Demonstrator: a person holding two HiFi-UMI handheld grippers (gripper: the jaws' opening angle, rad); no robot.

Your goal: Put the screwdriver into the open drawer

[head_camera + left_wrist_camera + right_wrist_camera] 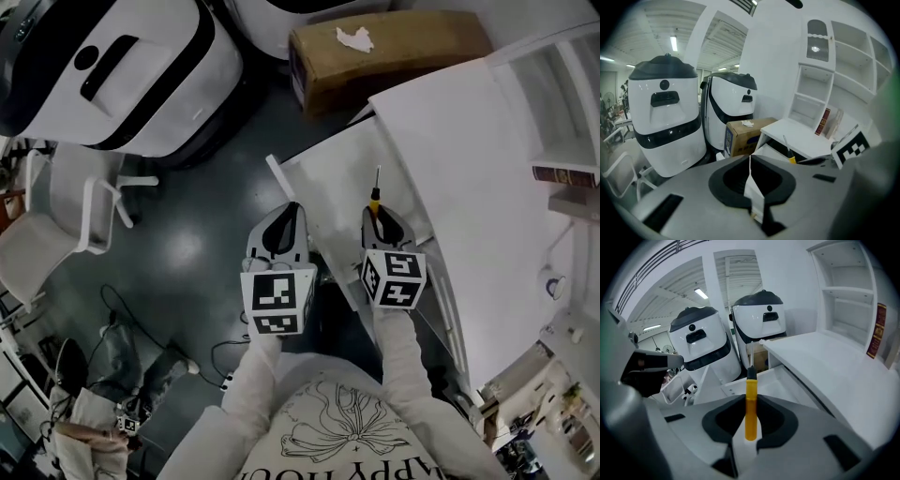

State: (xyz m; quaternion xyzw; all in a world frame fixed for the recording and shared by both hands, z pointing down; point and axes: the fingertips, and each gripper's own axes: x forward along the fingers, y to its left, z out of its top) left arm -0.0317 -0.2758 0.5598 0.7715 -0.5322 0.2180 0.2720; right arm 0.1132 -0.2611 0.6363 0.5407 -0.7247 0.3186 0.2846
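Here a white desk (450, 159) fills the right of the head view, its open drawer (328, 183) pulled out from under the top's front edge. A brown cardboard box (394, 56) stands on the floor by the desk's far corner. The left gripper (289, 214) hangs by the drawer's outer edge, empty, its jaws closed flat on each other, while the right gripper (377, 217) is clamped on the yellow handle of the screwdriver (374, 195), whose shaft points ahead over the drawer, close to the desk top's edge.
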